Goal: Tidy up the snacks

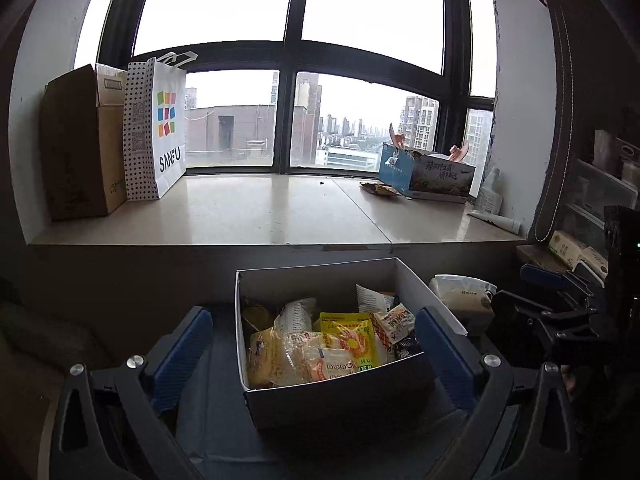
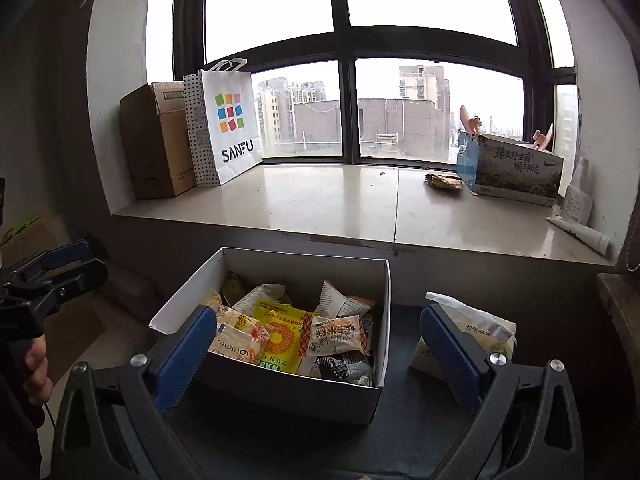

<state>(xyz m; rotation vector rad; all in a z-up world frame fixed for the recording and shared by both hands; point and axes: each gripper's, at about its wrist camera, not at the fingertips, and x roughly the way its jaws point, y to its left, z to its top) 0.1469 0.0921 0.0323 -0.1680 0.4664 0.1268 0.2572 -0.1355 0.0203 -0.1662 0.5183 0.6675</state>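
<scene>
Left wrist view, lower centre: the left gripper [image 1: 314,344] has its blue fingers spread wide, holding nothing.
Between those fingers: an open white snack box [image 1: 340,396] sits on a dark surface [image 1: 216,432], filled with packets.
Inside the box: a yellow packet [image 1: 350,340] lies in the middle, a clear bag of pale snacks [image 1: 288,354] at its left, a white and orange packet [image 1: 394,320] at its right.
Right of the box: a white pouch [image 1: 462,294] rests outside it, just beside the right wall.
Right edge of the frame: the right gripper [image 1: 560,280] shows dark; I cannot tell its state from here.
Upper half: a pale window ledge [image 1: 260,212] carries a brown carton [image 1: 78,144] and a white SANFU bag [image 1: 160,128] at left, a blue printed box [image 1: 428,174] at right.

Right wrist view, lower centre: the right gripper [image 2: 318,354] is spread wide and empty.
Its left finger [image 2: 188,352]: overlaps the snack box [image 2: 288,396] at the near left corner.
Its right finger [image 2: 452,356]: stands in front of the white pouch [image 2: 476,320], which lies right of the box.
Left edge of the frame: the left gripper [image 2: 68,260] hovers, held by a hand [image 2: 36,364].
</scene>
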